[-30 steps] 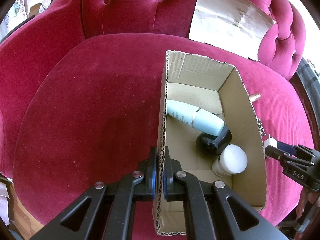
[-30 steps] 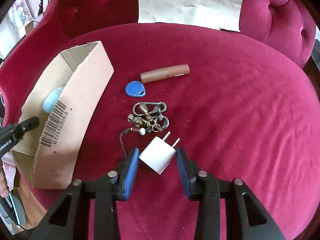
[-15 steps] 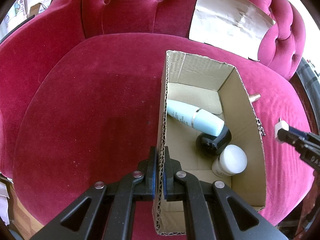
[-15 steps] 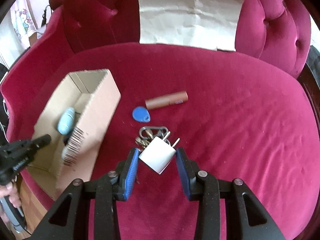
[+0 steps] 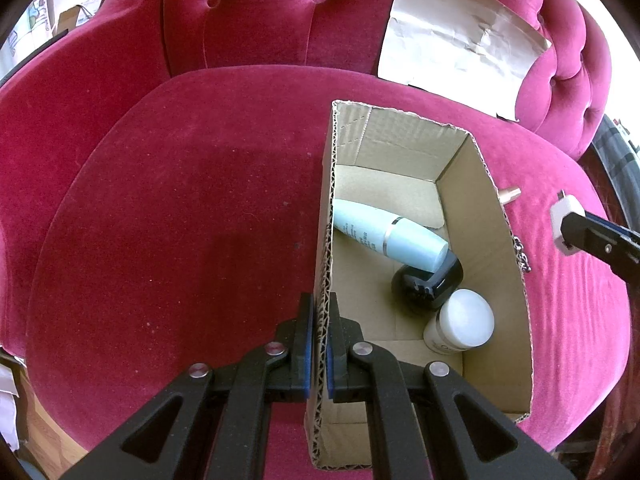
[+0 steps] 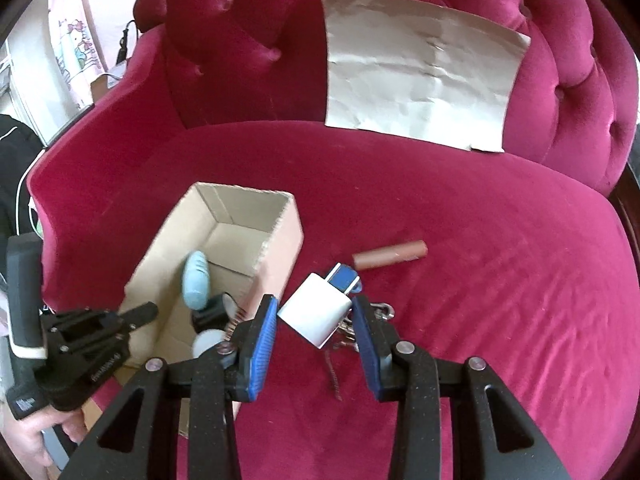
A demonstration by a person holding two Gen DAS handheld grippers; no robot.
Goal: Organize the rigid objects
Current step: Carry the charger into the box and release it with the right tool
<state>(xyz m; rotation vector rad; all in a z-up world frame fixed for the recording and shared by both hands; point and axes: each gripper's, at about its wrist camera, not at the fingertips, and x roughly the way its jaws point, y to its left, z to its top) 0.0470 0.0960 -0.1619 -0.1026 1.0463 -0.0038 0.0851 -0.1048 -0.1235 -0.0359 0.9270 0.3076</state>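
An open cardboard box (image 5: 512,280) stands on the red velvet sofa seat. My left gripper (image 5: 319,316) is shut on the box's left wall near the front. Inside lie a pale blue tube (image 5: 388,234), a black object (image 5: 426,284) and a white-capped jar (image 5: 460,326). My right gripper (image 6: 314,316) is shut on a white plug charger (image 6: 318,314) and holds it in the air, right of the box (image 6: 280,256); it also shows in the left wrist view (image 5: 562,220). On the seat beyond lie a brown tube (image 6: 390,258), a blue tag (image 6: 342,278) and a key bunch (image 6: 376,312), partly hidden.
A creased sheet of brown paper (image 6: 420,80) leans on the tufted sofa back. The seat's front edge drops off near the box's near end. A hand (image 6: 36,440) holds the left gripper's handle at the lower left of the right wrist view.
My right gripper has lifted the white charger off the seat and carried it up and toward the box. The left gripper and the box have not moved.
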